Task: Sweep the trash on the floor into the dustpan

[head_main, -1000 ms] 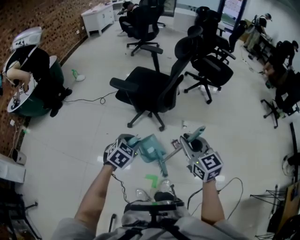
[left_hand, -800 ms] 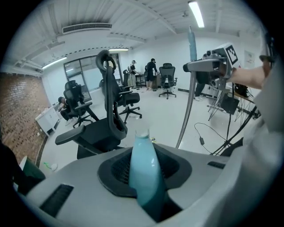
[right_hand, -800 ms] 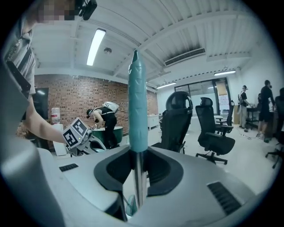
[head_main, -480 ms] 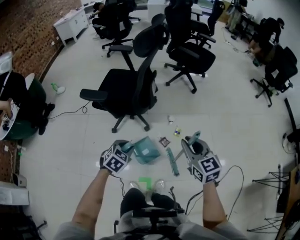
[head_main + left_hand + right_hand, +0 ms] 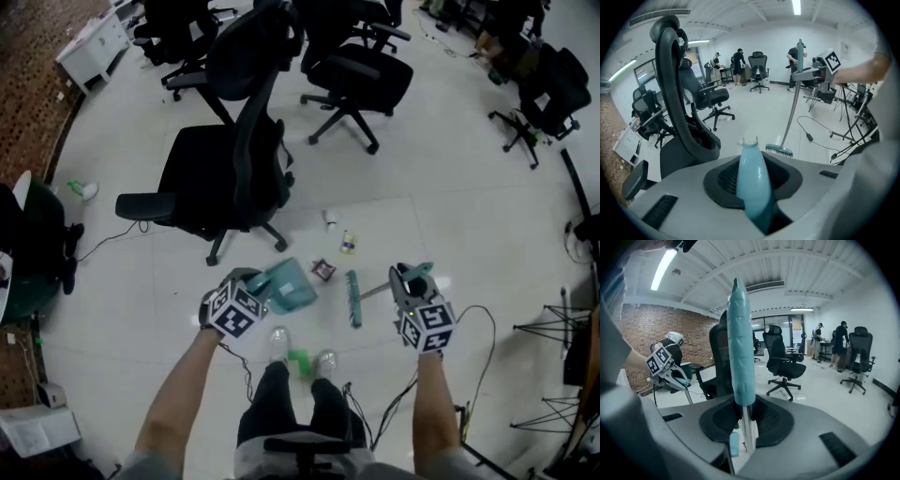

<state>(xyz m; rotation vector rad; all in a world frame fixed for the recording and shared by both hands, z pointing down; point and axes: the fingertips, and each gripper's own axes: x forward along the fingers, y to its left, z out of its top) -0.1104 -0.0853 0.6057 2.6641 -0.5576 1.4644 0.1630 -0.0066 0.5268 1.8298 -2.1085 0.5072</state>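
Grey sleeves, black trousers (white shoes)

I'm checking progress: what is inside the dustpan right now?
No trash shows inside the dustpan; its handle end is covered by the left gripper. A dark wrapper, small bottle and white cup lie on the floor beyond it.

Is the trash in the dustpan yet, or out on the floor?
Out: three pieces of trash lie on the bare floor, near the dustpan and broom.
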